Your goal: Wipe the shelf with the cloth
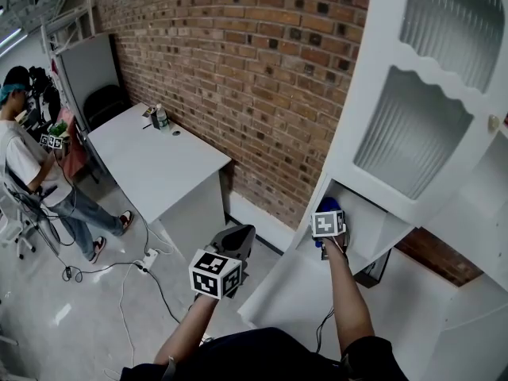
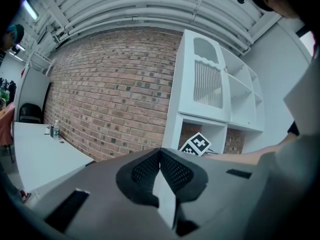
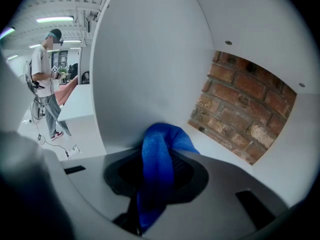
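Note:
A tall white shelf unit (image 1: 413, 173) stands against the brick wall, and its lowest open compartment (image 1: 373, 228) is at hand height. My right gripper (image 1: 327, 214) reaches into that compartment, shut on a blue cloth (image 1: 327, 205). In the right gripper view the cloth (image 3: 160, 156) bulges out between the jaws, close to the compartment's white side wall (image 3: 150, 69). Whether the cloth touches the wall I cannot tell. My left gripper (image 1: 240, 238) hangs in the air left of the shelf, shut and holding nothing. In its own view the jaws (image 2: 160, 154) meet at the tips.
A white table (image 1: 159, 161) with a bottle (image 1: 161, 117) stands along the brick wall at left. A person (image 1: 32, 165) stands beyond it, with cables and a power strip (image 1: 147, 259) on the floor. Bricks (image 3: 240, 109) show through the compartment's open back.

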### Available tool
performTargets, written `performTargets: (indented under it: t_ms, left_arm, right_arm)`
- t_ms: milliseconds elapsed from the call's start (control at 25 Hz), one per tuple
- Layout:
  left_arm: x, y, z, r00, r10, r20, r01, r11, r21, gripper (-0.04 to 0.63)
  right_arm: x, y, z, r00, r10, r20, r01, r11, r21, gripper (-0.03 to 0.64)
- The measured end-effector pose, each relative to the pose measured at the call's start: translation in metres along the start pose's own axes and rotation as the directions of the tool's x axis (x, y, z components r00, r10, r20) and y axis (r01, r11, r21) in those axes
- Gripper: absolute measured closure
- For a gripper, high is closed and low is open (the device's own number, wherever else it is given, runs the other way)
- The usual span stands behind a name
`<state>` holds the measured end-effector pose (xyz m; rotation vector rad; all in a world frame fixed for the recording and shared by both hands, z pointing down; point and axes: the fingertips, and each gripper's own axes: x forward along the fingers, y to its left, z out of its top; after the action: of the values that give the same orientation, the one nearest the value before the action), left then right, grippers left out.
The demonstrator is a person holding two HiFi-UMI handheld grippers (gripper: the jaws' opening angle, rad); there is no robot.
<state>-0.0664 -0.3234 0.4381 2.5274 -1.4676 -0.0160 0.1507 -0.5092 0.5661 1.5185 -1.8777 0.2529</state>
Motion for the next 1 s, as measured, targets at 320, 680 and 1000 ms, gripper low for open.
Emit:
performTargets:
  t_ms: [320, 680, 1000]
  left_arm:
    - [-0.006, -0.001, -0.002, 1.000, -0.007, 0.003, 0.007, 1.000, -0.011, 0.578]
    - [-0.006, -0.016, -0.002, 0.998, -0.064, 0.000, 0.064, 0.998, -0.007, 0.578]
    - [-0.006, -0.019, -0.006, 0.994, -0.102, -0.033, 0.103, 0.995, 0.005, 0.578]
  right_arm:
    - [-0.013, 0.011, -0.004, 0.998, 0.055, 0.017, -0.055, 0.998, 0.032, 0.512]
    - [-0.043, 0.023, -0.011, 0.992, 0.103, 0.070, -0.109, 0.990, 0.094, 0.512]
    - [-0.087, 0.025, 0.009, 0.975, 0.089, 0.205, -0.116, 0.985, 0.124, 0.512]
